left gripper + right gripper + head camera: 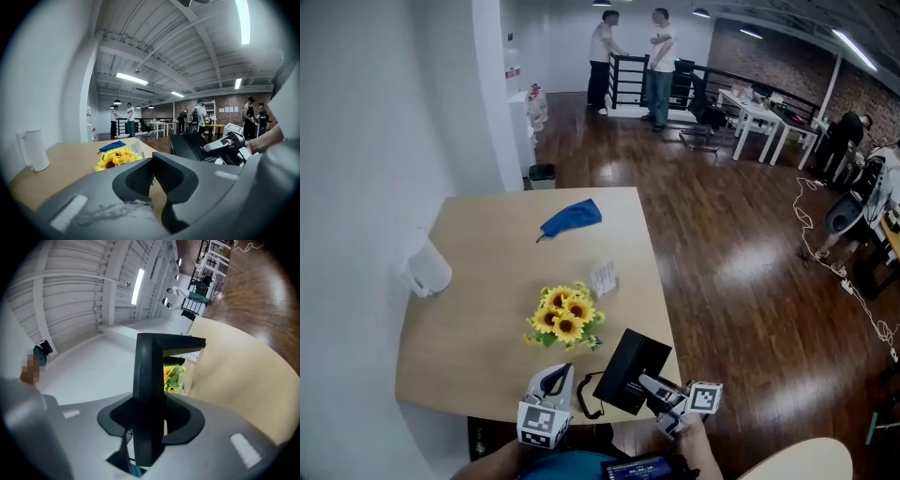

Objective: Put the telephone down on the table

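Note:
The black telephone (630, 369) is a flat dark slab, tilted on edge over the near right corner of the wooden table (487, 272). My right gripper (651, 383) is shut on it from the near side. In the right gripper view the telephone (149, 376) stands upright between the pads, with the right gripper (151, 414) clamped on its lower part. A thin black cord (587, 397) loops from the telephone toward my left gripper (557, 377), which sits at the near table edge. In its own view the left gripper (153, 174) looks shut, and nothing shows between the tips. The telephone (189, 143) lies to its right.
A bunch of sunflowers (565, 316) stands just beyond the telephone, with a small white card (604, 277) behind it. A blue cloth (572, 217) lies at the far side and a white jug (426, 269) at the left edge by the wall. Two people (633, 64) stand far off.

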`<act>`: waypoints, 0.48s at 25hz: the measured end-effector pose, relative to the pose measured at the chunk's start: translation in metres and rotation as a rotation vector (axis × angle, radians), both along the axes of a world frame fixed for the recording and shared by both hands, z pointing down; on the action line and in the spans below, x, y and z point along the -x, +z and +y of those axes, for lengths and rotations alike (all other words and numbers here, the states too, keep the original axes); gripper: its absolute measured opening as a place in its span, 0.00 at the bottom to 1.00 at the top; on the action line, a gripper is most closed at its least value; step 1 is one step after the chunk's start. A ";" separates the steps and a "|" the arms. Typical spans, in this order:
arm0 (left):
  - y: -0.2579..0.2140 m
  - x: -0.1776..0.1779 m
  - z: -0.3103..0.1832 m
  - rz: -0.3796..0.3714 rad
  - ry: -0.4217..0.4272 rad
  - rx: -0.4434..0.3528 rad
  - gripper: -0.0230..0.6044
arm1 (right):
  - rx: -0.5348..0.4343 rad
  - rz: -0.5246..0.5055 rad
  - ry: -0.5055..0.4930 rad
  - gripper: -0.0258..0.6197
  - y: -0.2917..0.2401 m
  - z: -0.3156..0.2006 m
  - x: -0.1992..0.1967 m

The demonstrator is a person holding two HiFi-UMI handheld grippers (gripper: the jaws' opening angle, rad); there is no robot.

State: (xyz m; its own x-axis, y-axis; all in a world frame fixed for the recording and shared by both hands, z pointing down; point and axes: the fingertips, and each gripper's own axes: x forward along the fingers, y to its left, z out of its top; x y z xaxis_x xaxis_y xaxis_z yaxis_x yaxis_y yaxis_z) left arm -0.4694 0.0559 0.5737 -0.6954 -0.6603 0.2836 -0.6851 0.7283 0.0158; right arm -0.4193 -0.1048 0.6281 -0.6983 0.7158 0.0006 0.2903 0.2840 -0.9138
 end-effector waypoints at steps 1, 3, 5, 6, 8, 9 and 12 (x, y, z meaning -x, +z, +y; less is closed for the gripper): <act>0.007 0.005 0.001 0.009 -0.015 0.011 0.06 | 0.003 0.010 -0.024 0.27 0.009 0.000 0.008; 0.022 0.012 0.007 0.028 -0.049 0.037 0.06 | 0.011 0.028 -0.067 0.27 0.024 0.000 0.023; 0.031 0.017 0.011 0.051 -0.080 0.056 0.06 | 0.017 0.042 -0.104 0.27 0.038 -0.001 0.035; 0.034 0.019 0.012 0.058 -0.093 0.063 0.06 | 0.018 0.044 -0.123 0.27 0.044 -0.002 0.040; 0.039 0.024 0.013 0.069 -0.114 0.077 0.06 | 0.008 0.054 -0.156 0.27 0.059 -0.004 0.051; 0.040 0.027 0.013 0.073 -0.123 0.083 0.06 | -0.003 0.069 -0.169 0.27 0.068 -0.006 0.056; 0.042 0.035 0.011 0.088 -0.153 0.087 0.06 | 0.005 0.085 -0.217 0.27 0.079 -0.001 0.070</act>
